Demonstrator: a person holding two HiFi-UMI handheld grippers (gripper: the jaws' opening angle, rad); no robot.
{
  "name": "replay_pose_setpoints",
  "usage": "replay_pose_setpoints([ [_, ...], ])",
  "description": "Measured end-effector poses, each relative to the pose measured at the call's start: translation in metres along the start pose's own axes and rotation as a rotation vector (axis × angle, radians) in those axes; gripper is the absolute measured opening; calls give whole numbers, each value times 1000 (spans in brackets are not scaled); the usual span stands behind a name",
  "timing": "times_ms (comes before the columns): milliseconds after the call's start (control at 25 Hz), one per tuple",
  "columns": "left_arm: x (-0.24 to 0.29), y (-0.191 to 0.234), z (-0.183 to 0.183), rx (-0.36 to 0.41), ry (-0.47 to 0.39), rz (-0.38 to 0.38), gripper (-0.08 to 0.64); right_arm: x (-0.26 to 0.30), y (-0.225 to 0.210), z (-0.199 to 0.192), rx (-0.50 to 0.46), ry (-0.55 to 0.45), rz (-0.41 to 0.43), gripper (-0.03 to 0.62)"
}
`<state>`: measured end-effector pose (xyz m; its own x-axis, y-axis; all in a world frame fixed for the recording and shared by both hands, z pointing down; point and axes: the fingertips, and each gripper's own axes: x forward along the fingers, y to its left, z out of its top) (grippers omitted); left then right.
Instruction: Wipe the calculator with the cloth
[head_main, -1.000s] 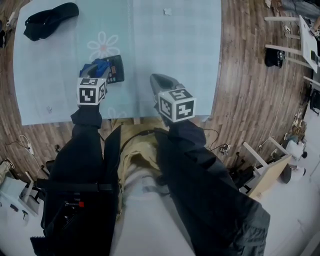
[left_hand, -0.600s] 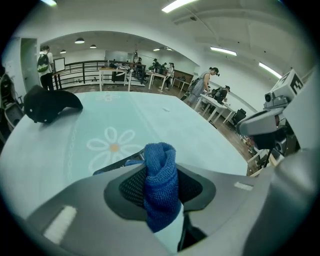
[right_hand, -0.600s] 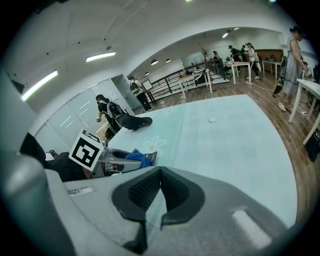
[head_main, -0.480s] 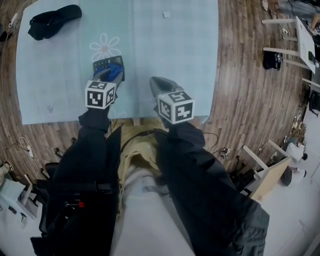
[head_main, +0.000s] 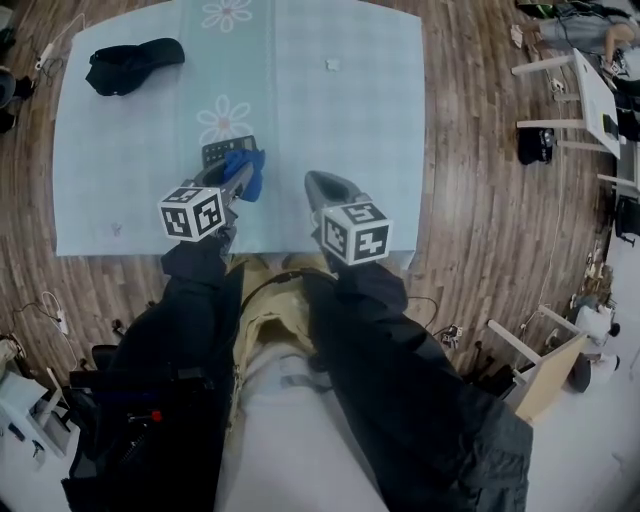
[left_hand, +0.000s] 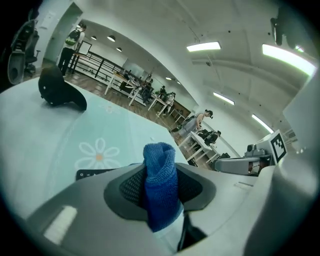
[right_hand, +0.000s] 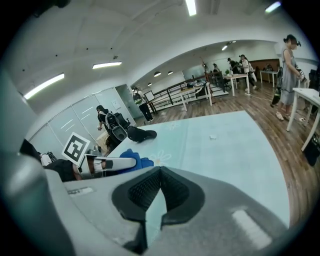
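The dark calculator (head_main: 224, 150) lies on the pale blue tablecloth (head_main: 350, 120) beside a printed daisy; in the left gripper view only its near edge (left_hand: 98, 173) shows past the jaws. My left gripper (head_main: 237, 178) is shut on a folded blue cloth (head_main: 246, 170) (left_hand: 160, 192), which hangs at the calculator's right near corner. My right gripper (head_main: 318, 186) (right_hand: 159, 173) hovers to the right over the table's front edge, shut with nothing in it. From the right gripper view the left gripper (right_hand: 107, 164) and the blue cloth (right_hand: 133, 157) are at the left.
A black cap (head_main: 131, 62) (left_hand: 60, 92) lies at the table's far left. A small white scrap (head_main: 332, 65) (right_hand: 213, 137) sits at the far middle. Wooden floor surrounds the table; white desks (head_main: 575, 75) stand to the right.
The left gripper has carried the cloth from the calculator's left side across it to its right near corner. The right gripper has stayed put. The head view has tilted.
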<state>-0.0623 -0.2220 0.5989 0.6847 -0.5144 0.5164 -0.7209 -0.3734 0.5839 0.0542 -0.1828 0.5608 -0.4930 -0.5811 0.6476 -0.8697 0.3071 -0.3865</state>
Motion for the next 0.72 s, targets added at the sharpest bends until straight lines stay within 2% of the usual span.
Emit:
replay_pose_setpoints([
  [200,-27,-15,52,8,-132,-31,143,-10,20,49,-47,-127,4,-2],
  [480,-68,-48,138,150,-301,-44,143,-34,52,115,-138,-286,9,-2],
  [720,-102,-68,186,250,-422,-30,143,-60,69,150,-236,-396,-49,-2],
])
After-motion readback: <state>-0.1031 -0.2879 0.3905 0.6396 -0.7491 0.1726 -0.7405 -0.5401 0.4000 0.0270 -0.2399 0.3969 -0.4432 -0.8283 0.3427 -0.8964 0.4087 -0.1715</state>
